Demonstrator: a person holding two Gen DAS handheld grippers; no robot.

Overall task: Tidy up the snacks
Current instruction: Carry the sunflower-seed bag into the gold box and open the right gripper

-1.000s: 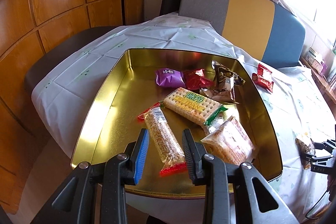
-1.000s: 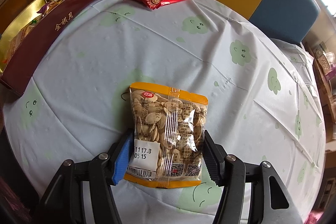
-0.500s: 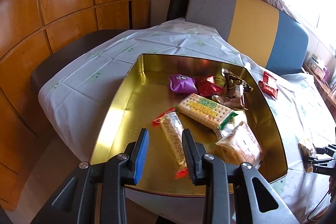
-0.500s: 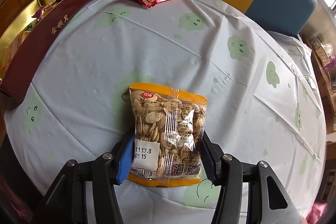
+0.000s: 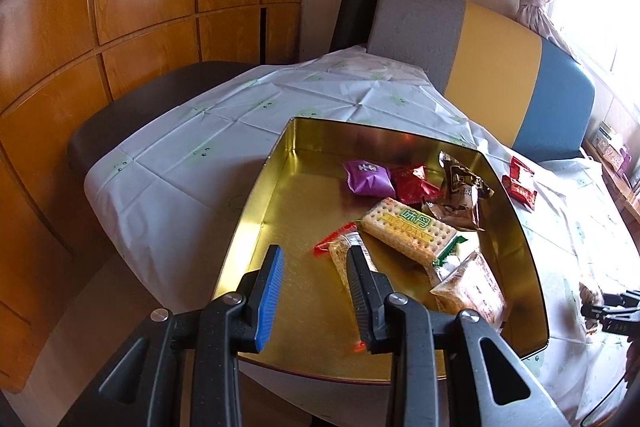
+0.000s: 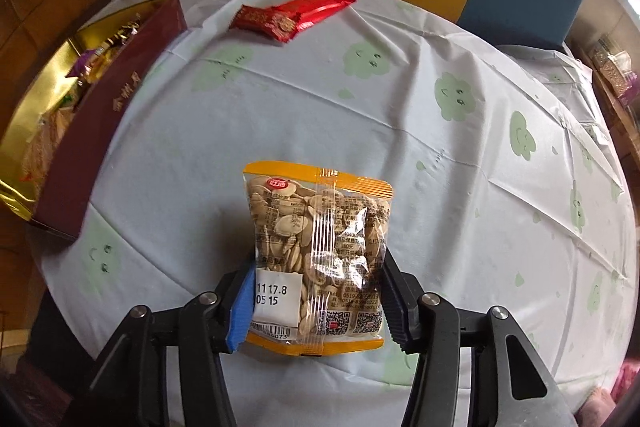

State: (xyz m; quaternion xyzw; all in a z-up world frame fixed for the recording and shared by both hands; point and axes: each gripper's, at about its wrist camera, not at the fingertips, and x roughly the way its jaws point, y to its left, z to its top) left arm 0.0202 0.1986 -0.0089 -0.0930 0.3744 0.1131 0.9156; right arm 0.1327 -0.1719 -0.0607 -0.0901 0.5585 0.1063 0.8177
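Observation:
My left gripper (image 5: 314, 255) hangs open over the near end of the gold tin (image 5: 256, 211), nothing between its fingers. Just beyond its right finger lies a clear-wrapped snack bar (image 5: 340, 251) with red ends. Further in are a cracker pack (image 5: 408, 229), a purple packet (image 5: 368, 179), a red one (image 5: 414, 185), a brown one (image 5: 464, 187) and a tan pack (image 5: 472, 291). My right gripper (image 6: 316, 287) is shut on the lower half of an orange-edged seed packet (image 6: 320, 247), pads pressing both sides, over the tablecloth.
Red packets (image 6: 292, 15) lie on the pale tablecloth (image 6: 440, 167) at the far side. The tin's maroon outer wall (image 6: 108, 119) runs along the left of the right wrist view. A grey, yellow and blue bench back (image 5: 496, 67) stands behind the table, wooden panels (image 5: 120, 7) to the left.
My left gripper has drawn back and to the left, off the snack bar that lay between its fingers. My right gripper's jaws have closed in onto the seed packet's sides.

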